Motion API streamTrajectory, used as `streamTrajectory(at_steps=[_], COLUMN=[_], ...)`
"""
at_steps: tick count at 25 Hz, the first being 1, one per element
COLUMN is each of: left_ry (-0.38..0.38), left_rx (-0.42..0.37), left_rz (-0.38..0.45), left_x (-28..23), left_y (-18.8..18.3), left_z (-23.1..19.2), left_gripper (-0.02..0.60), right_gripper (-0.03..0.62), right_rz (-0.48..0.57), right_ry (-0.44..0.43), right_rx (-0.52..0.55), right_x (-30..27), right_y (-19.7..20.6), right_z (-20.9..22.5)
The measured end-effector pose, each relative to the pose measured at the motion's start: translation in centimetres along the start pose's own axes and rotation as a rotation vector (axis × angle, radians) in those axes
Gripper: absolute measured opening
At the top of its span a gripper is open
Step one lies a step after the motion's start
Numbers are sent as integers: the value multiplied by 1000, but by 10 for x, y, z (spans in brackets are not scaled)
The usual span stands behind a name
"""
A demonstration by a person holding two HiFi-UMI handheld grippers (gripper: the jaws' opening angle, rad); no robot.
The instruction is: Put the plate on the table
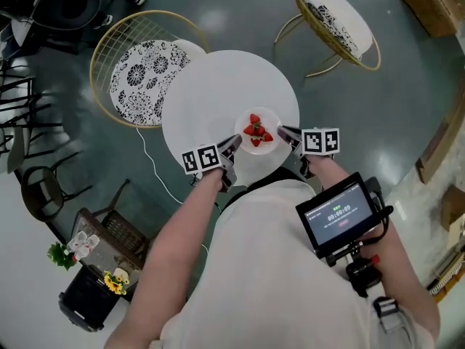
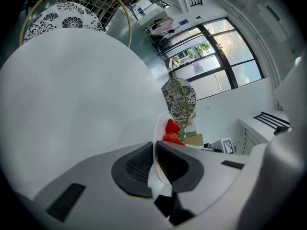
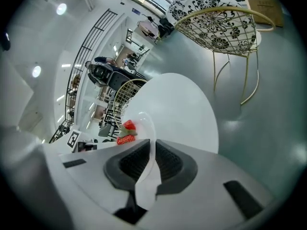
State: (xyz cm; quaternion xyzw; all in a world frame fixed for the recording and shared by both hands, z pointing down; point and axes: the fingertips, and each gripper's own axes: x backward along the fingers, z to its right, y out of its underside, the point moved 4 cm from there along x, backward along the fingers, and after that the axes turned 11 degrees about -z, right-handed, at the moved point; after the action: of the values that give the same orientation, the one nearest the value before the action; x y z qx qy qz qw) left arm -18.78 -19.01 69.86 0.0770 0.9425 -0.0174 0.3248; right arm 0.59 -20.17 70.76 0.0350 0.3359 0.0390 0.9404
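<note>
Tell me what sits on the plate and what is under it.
Red strawberries lie on the plate, its rim clamped by the left gripper and right gripper. Under it is the white round table; whether they touch is hidden.

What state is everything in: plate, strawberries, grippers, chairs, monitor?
plate: gripped at two opposite rims, over the near edge of the table; contact unclear
strawberries: piled on the plate
left gripper: shut on the plate
right gripper: shut on the plate
near chair: upright
far chair: upright
monitor: lit
</note>
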Motion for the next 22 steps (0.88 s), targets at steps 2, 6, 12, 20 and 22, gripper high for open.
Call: streamTrajectory(at_steps=[2, 6, 12, 20, 22], left_ry=[-6, -21, -73, -133, -154], left_rx=[9, 43, 67, 96, 97], left_rz=[17, 55, 107, 147, 144], left_x=[-5, -5, 12, 33, 35], left_y=[-15, -37, -58, -58, -57], left_z=[-3, -10, -29, -53, -60], left_gripper=[20, 20, 20, 20, 20], right_gripper=[23, 23, 23, 23, 23], right_rz=[-5, -8, -44, -116, -133], right_ry=[-3, -18, -16, 32, 48], right_rx=[18, 33, 62, 141, 161], right_x=[-4, -19, -48, -81, -88], right_y=[-18, -46, -69, -75, -73], right_z=[3, 2, -12, -31, -33])
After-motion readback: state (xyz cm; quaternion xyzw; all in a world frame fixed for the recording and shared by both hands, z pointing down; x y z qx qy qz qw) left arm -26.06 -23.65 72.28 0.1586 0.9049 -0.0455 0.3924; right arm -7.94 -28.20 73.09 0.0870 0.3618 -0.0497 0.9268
